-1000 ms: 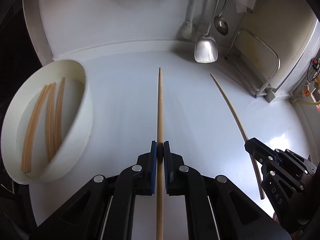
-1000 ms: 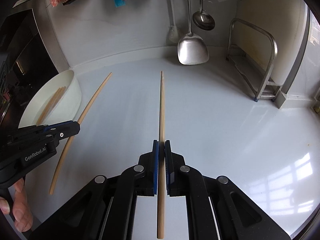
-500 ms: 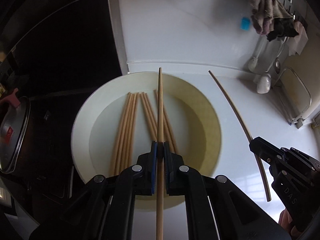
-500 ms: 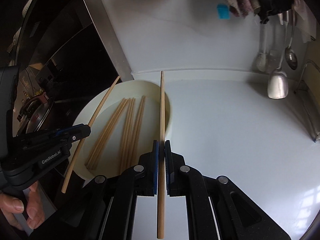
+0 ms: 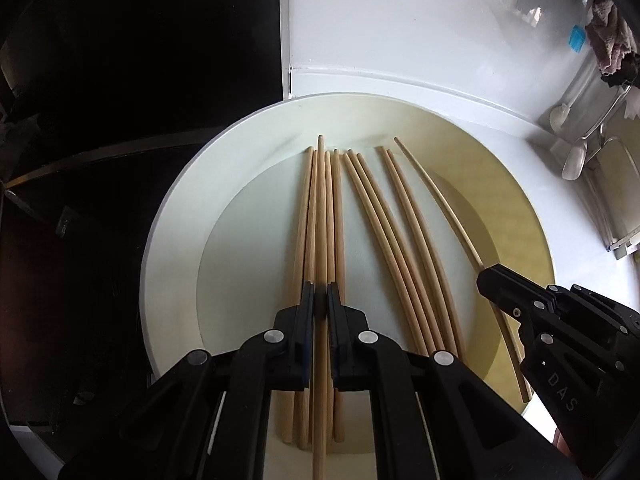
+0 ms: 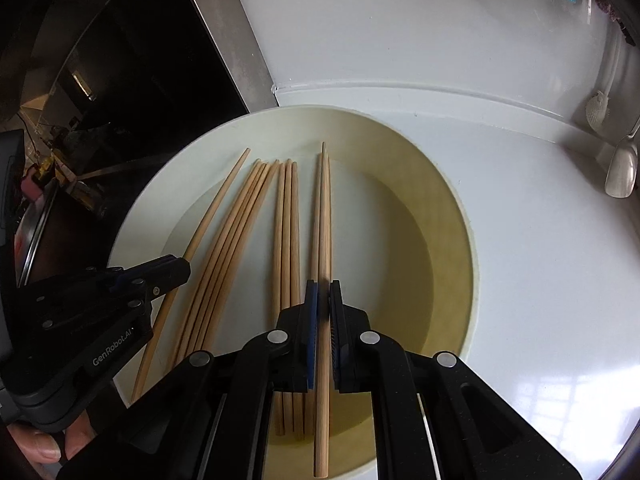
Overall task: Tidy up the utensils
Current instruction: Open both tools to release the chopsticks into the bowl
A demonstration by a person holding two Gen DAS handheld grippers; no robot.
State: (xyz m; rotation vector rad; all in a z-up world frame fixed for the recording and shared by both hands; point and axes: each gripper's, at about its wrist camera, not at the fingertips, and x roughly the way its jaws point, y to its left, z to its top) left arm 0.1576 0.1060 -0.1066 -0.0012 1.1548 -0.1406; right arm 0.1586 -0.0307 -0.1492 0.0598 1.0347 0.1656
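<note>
Pinching one chopstick point(image 5: 320, 216) each, left gripper point(image 5: 321, 305) and right gripper point(image 6: 323, 300) grip mid-shaft; light, stiff, smooth wood, likely to pivot over bowl point(image 5: 168, 216).

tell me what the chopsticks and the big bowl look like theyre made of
Chopsticks: probably bamboo or light wood, unvarnished, going by the tan colour, matte surface and fine lengthwise grain.
Bowl: likely plastic or melamine, given its smooth cream surface with soft sheen; glazed ceramic is possible.
</note>
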